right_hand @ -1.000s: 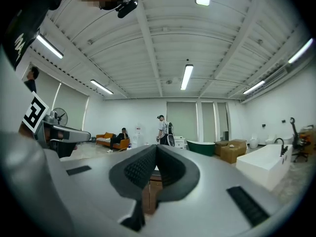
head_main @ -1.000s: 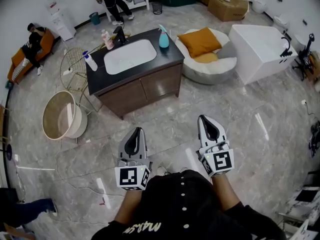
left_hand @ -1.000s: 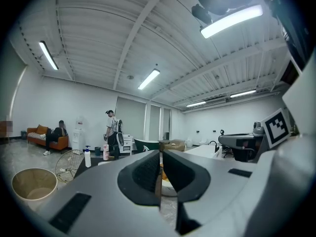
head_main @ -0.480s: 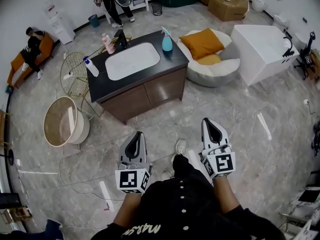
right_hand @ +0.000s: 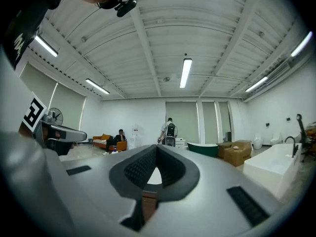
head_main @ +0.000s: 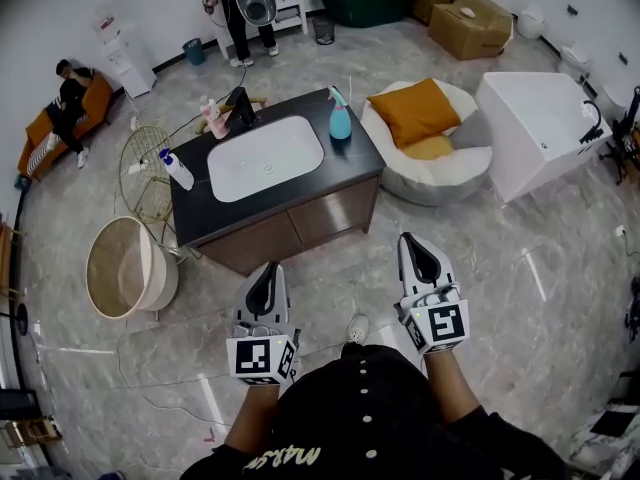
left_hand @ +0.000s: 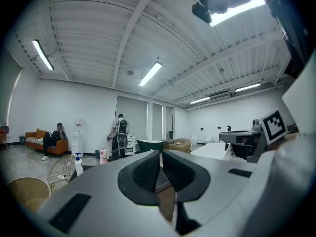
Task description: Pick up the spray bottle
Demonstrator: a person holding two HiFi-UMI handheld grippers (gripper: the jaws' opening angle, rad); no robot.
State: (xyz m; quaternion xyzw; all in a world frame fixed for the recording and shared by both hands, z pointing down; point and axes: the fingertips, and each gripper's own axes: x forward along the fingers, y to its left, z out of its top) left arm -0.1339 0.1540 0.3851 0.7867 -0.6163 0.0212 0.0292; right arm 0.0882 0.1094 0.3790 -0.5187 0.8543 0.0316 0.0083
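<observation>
A grey marble floor (head_main: 500,268) fills the head view. Above centre stands a dark vanity (head_main: 300,226) with a white sink (head_main: 266,158). A white bathtub (head_main: 540,128) sits at upper right and a round basket (head_main: 163,273) at left. In the lower half, the left gripper (head_main: 268,270) and right gripper (head_main: 410,240) point up-frame towards the vanity, well apart from it. Each has its 2 jaws pressed together, pinching nothing. The teal spray bottle (head_main: 340,120) stands upright on the vanity's upper right corner, beside the sink.
</observation>
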